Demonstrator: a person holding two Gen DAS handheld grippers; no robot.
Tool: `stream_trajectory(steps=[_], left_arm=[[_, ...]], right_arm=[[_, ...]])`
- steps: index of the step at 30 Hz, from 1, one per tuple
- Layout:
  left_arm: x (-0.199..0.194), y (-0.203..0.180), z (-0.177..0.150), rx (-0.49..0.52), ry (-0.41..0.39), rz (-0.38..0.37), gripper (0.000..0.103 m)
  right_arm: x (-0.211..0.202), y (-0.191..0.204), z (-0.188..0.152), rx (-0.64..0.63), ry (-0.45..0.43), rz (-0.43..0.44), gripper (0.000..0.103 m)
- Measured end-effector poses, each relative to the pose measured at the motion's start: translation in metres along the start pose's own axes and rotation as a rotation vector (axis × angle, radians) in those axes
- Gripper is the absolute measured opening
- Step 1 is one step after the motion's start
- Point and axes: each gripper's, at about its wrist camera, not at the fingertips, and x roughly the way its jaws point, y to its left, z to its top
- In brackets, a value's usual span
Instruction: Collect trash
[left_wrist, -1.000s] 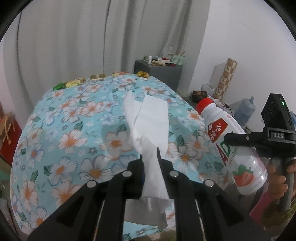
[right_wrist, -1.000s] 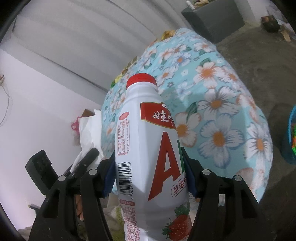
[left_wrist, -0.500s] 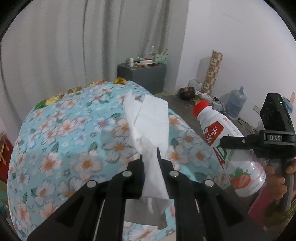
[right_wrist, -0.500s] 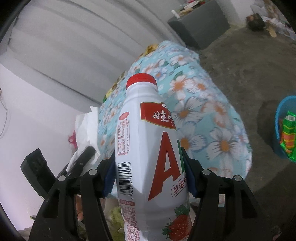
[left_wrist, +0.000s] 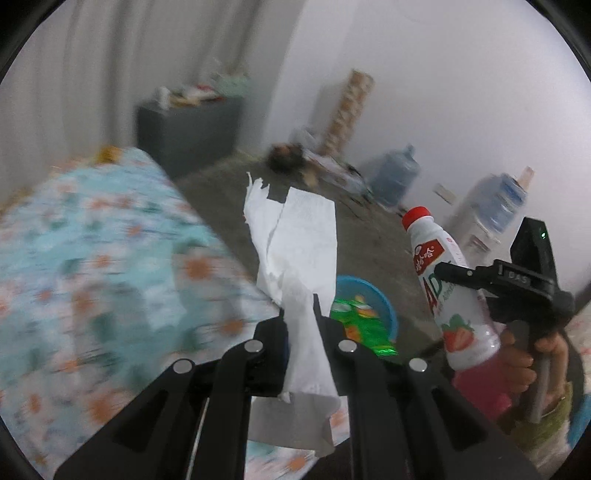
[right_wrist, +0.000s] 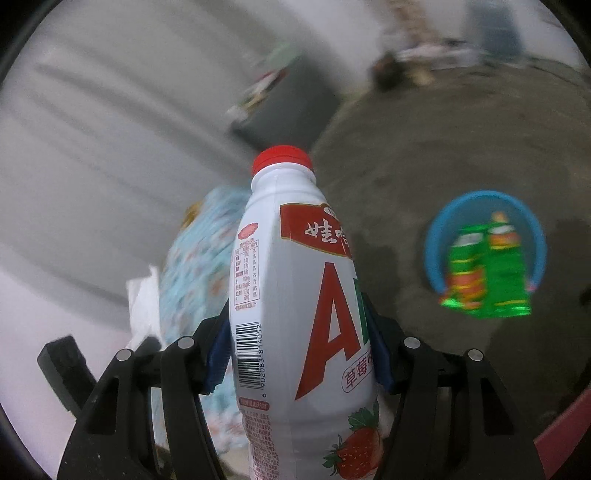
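Both wrist views look forward and downward along their fingers, close behind held items; both share the blue basin (left_wrist: 388, 314) (right_wrist: 432, 251) on the floor.

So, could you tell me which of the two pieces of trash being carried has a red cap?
The white drink bottle, clamped in the right gripper. The other piece, a cap-less crumpled white tissue, sits in the left gripper.

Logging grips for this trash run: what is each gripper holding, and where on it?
Left gripper: white tissue, pinched near its lower middle. Right gripper: red-capped drink bottle, clamped around its body.
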Motion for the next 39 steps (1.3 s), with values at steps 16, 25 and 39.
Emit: stream_trajectory(steps=[16,25,39], left_arm=[[0.261,-0.107,0.039,0.035,0.456,-0.111,0.064],[0.245,-0.09,0.032,-0.015,0.462,-0.124,0.064],[0.093,-0.058,0.039,-0.01,0.239,-0.147,0.071]], right_arm=[[0.073,-0.168,0.052,0.372,0.004,-0.211,0.08],[0.076,-0.164,0.027,0.299,0.014,-0.276,0.08],[0.014,-0.034,0.016,-0.088,-0.088,-0.203,0.08]])
